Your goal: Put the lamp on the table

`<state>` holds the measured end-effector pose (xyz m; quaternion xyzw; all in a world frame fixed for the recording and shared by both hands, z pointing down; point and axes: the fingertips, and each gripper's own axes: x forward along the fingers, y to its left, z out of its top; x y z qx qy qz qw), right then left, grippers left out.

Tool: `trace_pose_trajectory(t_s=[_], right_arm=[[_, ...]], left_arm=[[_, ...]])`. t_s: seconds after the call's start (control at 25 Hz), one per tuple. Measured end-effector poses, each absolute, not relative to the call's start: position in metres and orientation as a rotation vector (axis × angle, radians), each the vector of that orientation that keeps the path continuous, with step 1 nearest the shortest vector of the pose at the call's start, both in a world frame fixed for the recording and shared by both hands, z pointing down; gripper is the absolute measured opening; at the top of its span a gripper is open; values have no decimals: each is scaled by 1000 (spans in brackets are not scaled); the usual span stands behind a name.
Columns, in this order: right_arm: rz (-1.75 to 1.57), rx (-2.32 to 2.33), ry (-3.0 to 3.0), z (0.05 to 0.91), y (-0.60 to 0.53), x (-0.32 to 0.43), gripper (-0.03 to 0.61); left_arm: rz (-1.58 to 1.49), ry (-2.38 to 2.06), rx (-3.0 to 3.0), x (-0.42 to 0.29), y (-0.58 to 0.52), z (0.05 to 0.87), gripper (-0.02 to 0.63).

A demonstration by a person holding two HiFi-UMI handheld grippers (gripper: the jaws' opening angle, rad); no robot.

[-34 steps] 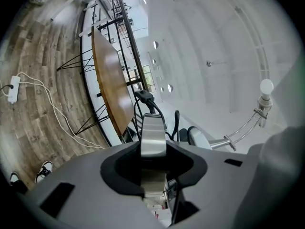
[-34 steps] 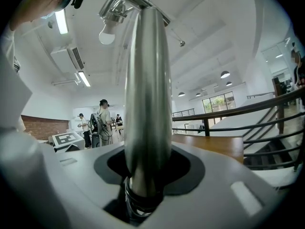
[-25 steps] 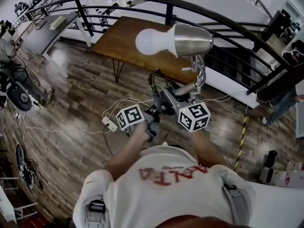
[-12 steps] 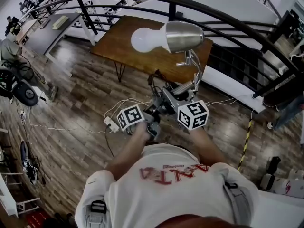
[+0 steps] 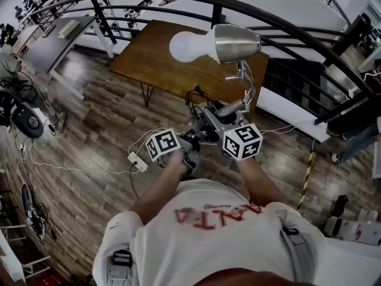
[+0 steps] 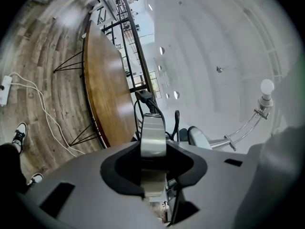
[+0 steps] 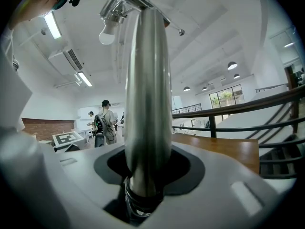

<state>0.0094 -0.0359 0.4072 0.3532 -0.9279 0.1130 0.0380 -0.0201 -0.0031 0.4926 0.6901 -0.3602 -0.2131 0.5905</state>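
Note:
The lamp has a silver metal shade and a white bulb, and it hangs in the air over the wood floor. My left gripper is shut on a silver part of the lamp's foot, where a black cord leaves it. My right gripper is shut on the lamp's silver stem; the bulb shows above it. The brown wooden table stands ahead, beyond the lamp and beside the railing. It appears in the left gripper view too, where the table lies at the left.
A curved black railing runs behind the table, with stairs at the right. A white power strip with white cables lies on the floor at lower left. A grey table stands far left. Two people stand in the distance.
The person has walked on with the lamp, and the wooden table now lies a little nearer under the shade. Both grippers keep the same hold.

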Motion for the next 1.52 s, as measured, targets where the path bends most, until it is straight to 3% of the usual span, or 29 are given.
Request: trace_pose_trajectory(t_s=[0.76, 1.52], right_arm=[[351, 1186, -2852, 400, -136, -109, 167], [502, 1209, -2816, 448, -231, -93, 167]], left_arm=[[-435, -790, 1672, -143, -109, 484, 140], [-357, -796, 1602, -130, -196, 529, 140]])
